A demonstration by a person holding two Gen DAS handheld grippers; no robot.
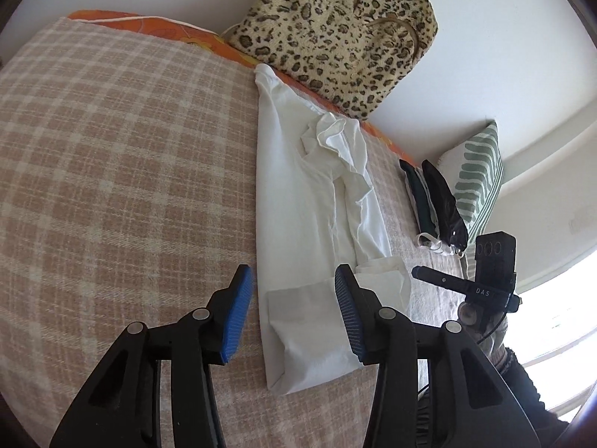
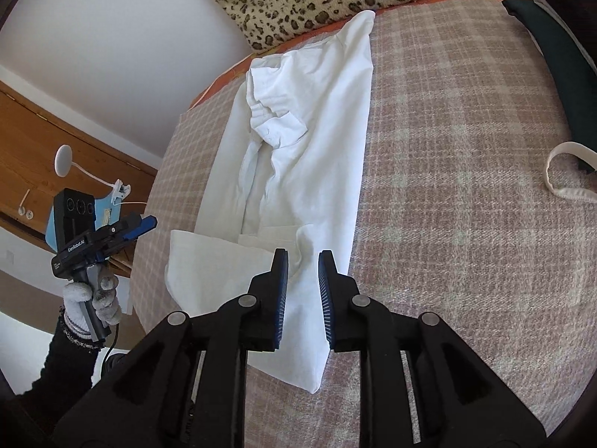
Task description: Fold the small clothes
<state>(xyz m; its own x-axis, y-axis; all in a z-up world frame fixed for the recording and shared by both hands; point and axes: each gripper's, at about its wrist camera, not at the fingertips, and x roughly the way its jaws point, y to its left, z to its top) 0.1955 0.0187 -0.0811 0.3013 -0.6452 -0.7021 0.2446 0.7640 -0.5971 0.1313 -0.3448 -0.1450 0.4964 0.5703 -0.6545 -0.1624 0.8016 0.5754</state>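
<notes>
A white shirt (image 1: 298,194) lies lengthwise on the plaid blanket, its sides folded in to a long strip, collar towards the far edge. It also shows in the right wrist view (image 2: 309,142). My left gripper (image 1: 293,298) is open and empty, its blue pads straddling the near hem end just above the cloth. My right gripper (image 2: 303,287) is open by a narrow gap and empty, over the shirt's near right corner. The right gripper shows in the left wrist view (image 1: 466,287), the left one in the right wrist view (image 2: 112,231).
The plaid blanket (image 1: 112,168) covers the bed. A leopard-print cushion (image 1: 335,33) leans on the wall behind the shirt. Folded dark clothes (image 1: 436,201) and a green striped pillow (image 1: 481,179) lie to the right. A white strap (image 2: 563,171) lies near them.
</notes>
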